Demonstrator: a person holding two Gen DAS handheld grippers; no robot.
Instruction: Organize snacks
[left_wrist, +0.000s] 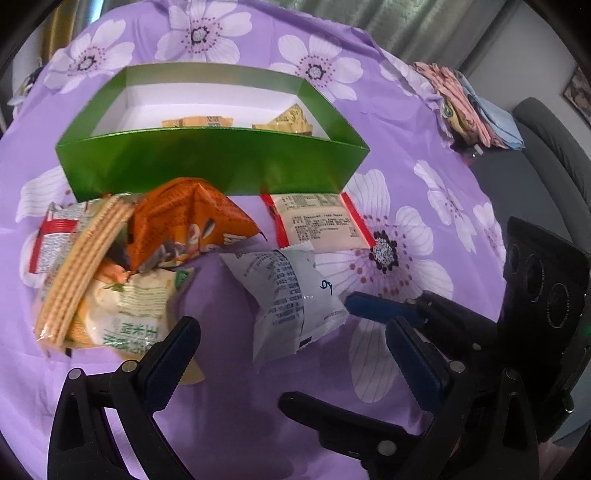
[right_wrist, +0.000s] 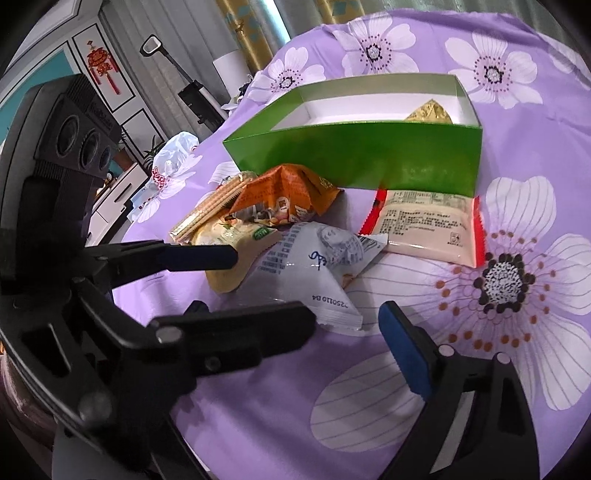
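A green box (left_wrist: 207, 162) (right_wrist: 369, 158) stands open on the purple flowered cloth, with yellow snack packets (left_wrist: 284, 120) (right_wrist: 430, 110) inside. In front of it lie an orange packet (left_wrist: 192, 221) (right_wrist: 284, 199), a wafer pack (left_wrist: 81, 266) (right_wrist: 210, 210), a green-and-white packet (left_wrist: 129, 314), a red-edged packet (left_wrist: 321, 221) (right_wrist: 428, 229) and a white packet (left_wrist: 291, 299) (right_wrist: 317, 269). My left gripper (left_wrist: 291, 343) is open, its fingers either side of the white packet's near end. My right gripper (right_wrist: 347, 317) is open, just in front of the same packet.
The right gripper's blue fingertip (left_wrist: 373, 306) shows in the left view beside the white packet. The left gripper (right_wrist: 199, 256) shows in the right view. Folded cloths (left_wrist: 469, 107) lie at the table's far right edge. A white bag (right_wrist: 173, 155) lies at the left edge.
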